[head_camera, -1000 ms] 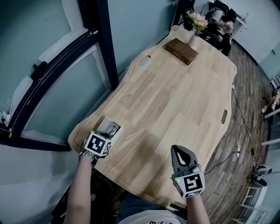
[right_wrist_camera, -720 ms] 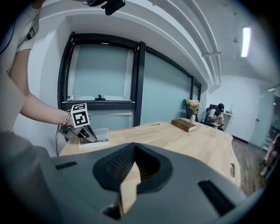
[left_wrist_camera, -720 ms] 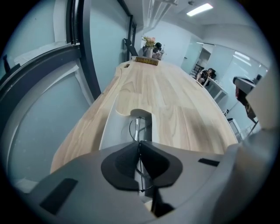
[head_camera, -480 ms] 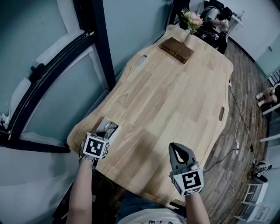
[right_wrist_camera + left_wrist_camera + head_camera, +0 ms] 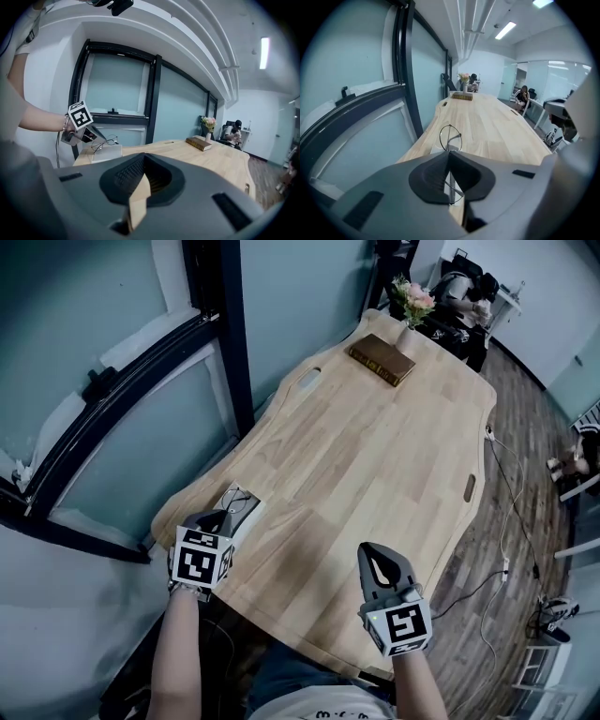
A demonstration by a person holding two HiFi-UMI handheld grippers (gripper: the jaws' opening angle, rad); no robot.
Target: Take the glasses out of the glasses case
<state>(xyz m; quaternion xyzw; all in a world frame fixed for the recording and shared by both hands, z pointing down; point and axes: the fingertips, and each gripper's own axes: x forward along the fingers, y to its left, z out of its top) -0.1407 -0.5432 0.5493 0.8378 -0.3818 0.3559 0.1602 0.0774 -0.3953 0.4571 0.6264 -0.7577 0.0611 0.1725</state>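
Two grippers hang over the table (image 5: 375,427), and the left gripper (image 5: 223,519) has its jaws pinched tight on the thin wire frame of the glasses (image 5: 450,136). It holds them in the air just over the table's near left corner, where the white case (image 5: 107,152) lies. The right gripper (image 5: 373,554) hangs above the table's near edge, well apart from that corner, its jaws closed together with nothing between them, while a book (image 5: 382,359) and a vase of flowers (image 5: 415,298) sit at the table's far end.
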